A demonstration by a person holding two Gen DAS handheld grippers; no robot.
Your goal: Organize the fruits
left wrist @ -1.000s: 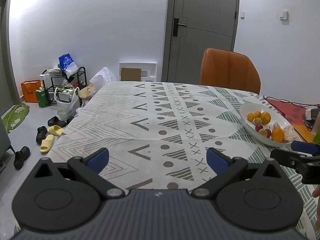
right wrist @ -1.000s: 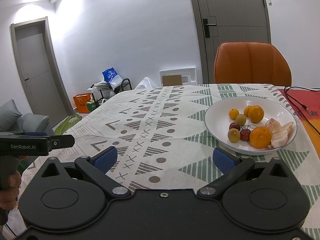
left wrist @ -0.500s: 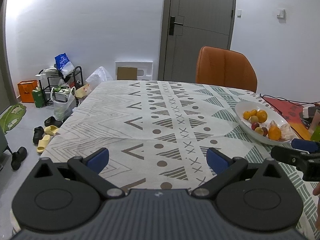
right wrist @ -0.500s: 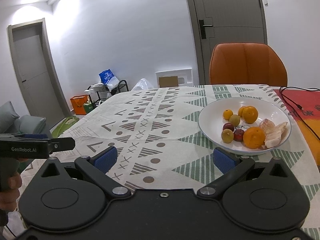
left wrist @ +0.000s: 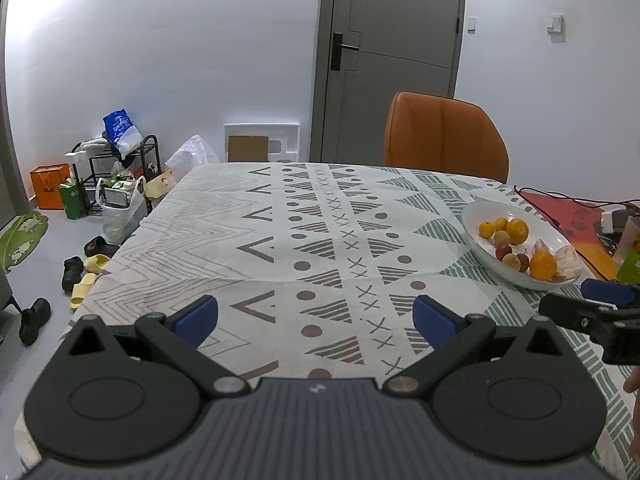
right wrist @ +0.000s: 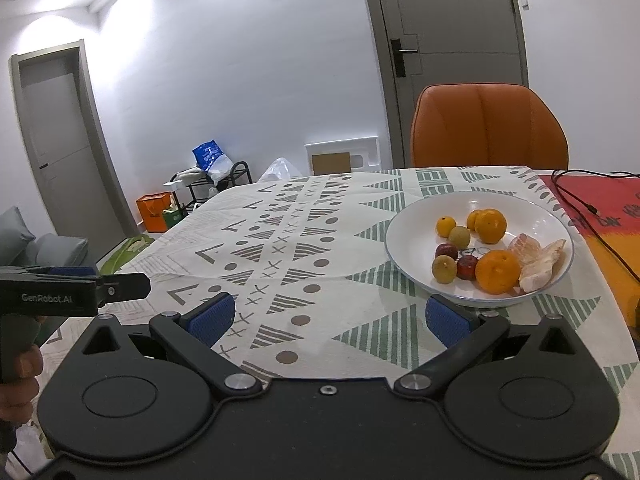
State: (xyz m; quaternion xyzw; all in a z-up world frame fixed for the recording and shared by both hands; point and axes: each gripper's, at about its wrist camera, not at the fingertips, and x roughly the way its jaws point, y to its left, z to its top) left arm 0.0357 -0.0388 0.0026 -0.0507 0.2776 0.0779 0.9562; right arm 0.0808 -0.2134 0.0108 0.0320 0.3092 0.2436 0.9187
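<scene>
A white bowl sits on the patterned tablecloth at the right, also seen as the bowl in the left wrist view. It holds oranges, small red fruits, yellow-green fruits and peeled pomelo pieces. My right gripper is open just in front of the bowl, nothing between its blue pads. My left gripper is open over the cloth, well left of the bowl, holding nothing.
An orange chair stands behind the table's far edge. A red mat with a black cable lies right of the bowl. Shoes, bags and a rack clutter the floor to the left. A grey door is behind.
Both grippers have drawn back slightly and risen; the bowl sits a little farther off in the left wrist view. Both stay open.
</scene>
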